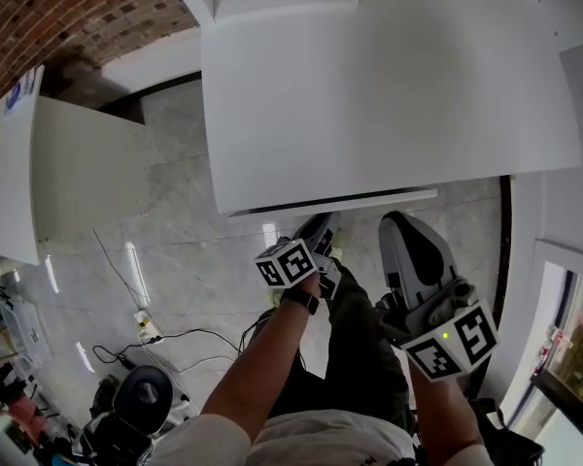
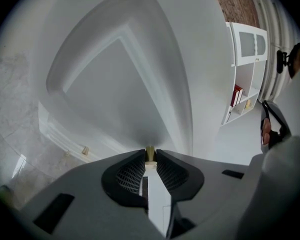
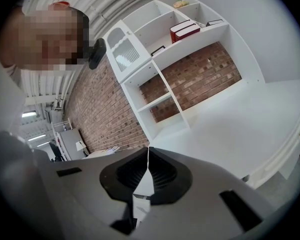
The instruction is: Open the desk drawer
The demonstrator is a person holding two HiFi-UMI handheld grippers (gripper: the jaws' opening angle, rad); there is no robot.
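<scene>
Above a pale marble floor (image 1: 194, 250), the shallow white drawer (image 1: 340, 203) sits under the front edge of the white bench (image 1: 389, 85), where the jaws of the left gripper (image 2: 150, 160) pinch what looks like a small brass knob (image 2: 150, 151), a thin hold that an off-line pull could slip from, while the right gripper (image 3: 148, 156) rests with jaws pressed together, empty.

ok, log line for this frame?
left hand-held gripper: shut on small brass drawer knob | right hand-held gripper: shut, empty

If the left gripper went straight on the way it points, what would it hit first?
The left gripper is shut on the brass knob, so that comes first. Pushed further, it would likely press into the white drawer front right behind the knob.
</scene>
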